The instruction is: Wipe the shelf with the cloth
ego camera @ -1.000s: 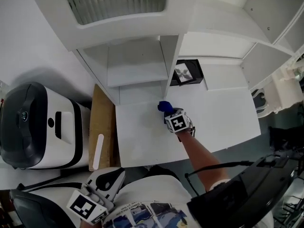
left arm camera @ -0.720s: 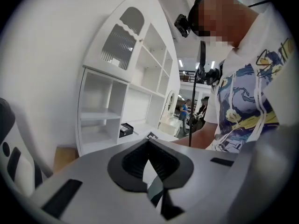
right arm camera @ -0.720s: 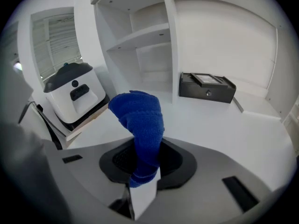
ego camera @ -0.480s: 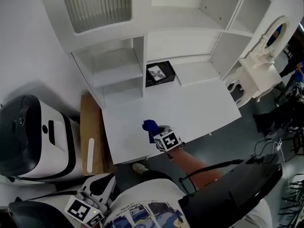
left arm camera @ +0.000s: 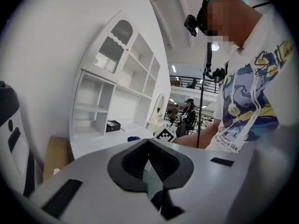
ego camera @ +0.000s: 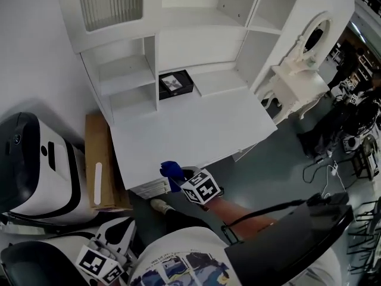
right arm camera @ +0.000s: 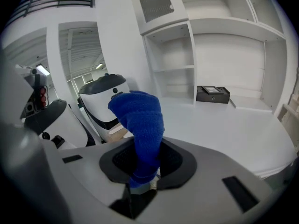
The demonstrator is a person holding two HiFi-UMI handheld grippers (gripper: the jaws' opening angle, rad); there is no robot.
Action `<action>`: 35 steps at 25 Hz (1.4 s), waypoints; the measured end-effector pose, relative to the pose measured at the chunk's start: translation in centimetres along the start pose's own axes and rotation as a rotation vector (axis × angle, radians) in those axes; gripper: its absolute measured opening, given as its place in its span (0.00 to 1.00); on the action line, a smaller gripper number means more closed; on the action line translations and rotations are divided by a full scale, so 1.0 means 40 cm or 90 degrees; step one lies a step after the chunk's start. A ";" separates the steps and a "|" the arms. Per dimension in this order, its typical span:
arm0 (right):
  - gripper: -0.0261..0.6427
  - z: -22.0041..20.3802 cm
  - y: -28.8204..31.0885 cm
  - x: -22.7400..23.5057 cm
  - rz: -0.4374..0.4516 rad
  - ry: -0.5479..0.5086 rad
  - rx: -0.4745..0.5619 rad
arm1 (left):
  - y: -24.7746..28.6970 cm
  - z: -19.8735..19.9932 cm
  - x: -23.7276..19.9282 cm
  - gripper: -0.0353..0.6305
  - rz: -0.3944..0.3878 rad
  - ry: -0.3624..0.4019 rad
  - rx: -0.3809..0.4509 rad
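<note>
My right gripper (ego camera: 180, 178) is shut on a blue cloth (ego camera: 171, 170), which sticks up out of its jaws (right arm camera: 140, 120). It hovers at the front edge of the white desk top (ego camera: 178, 130) of the shelf unit, well away from the open shelves (ego camera: 122, 70) at the back. A black box (ego camera: 175, 85) sits in a cubby behind the desk top. My left gripper (ego camera: 126, 234) hangs low by the person's body, jaws together and empty, far from the shelf. From the left gripper view the cloth (left arm camera: 133, 138) shows small beyond the jaws.
A large white-and-black machine (ego camera: 30, 159) stands left of the unit, with a cardboard box (ego camera: 95, 165) between them. A white dressing table with an oval mirror (ego camera: 297, 70) stands to the right. Cables (ego camera: 321, 171) lie on the dark floor.
The right gripper with the cloth has drawn back from the rear of the desk top to its front edge. The view has backed away from the shelf unit.
</note>
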State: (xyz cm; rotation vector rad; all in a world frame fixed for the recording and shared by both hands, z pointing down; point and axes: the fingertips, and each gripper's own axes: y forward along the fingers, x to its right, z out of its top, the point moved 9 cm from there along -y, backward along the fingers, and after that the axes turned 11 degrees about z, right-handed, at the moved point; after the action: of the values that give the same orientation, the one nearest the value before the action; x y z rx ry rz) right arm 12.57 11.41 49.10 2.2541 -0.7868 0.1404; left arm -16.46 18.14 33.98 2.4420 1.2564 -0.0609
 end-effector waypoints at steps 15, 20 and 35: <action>0.19 -0.109 -0.229 -0.207 0.061 -0.026 0.043 | -0.077 -0.093 0.178 0.07 -0.018 -0.016 -0.025; 0.19 -0.099 -0.284 -0.188 0.064 -0.047 0.058 | -0.041 -0.074 0.218 0.07 -0.007 -0.001 -0.015; 0.19 -0.124 -0.473 -0.138 0.075 -0.039 0.103 | 0.106 -0.033 0.387 0.07 -0.067 -0.003 -0.020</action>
State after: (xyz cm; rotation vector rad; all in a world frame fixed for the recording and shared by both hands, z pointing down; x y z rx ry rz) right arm 19.67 27.78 39.41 2.3732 -0.9722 0.1979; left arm -4.07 28.39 33.27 2.3475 1.3725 -0.0745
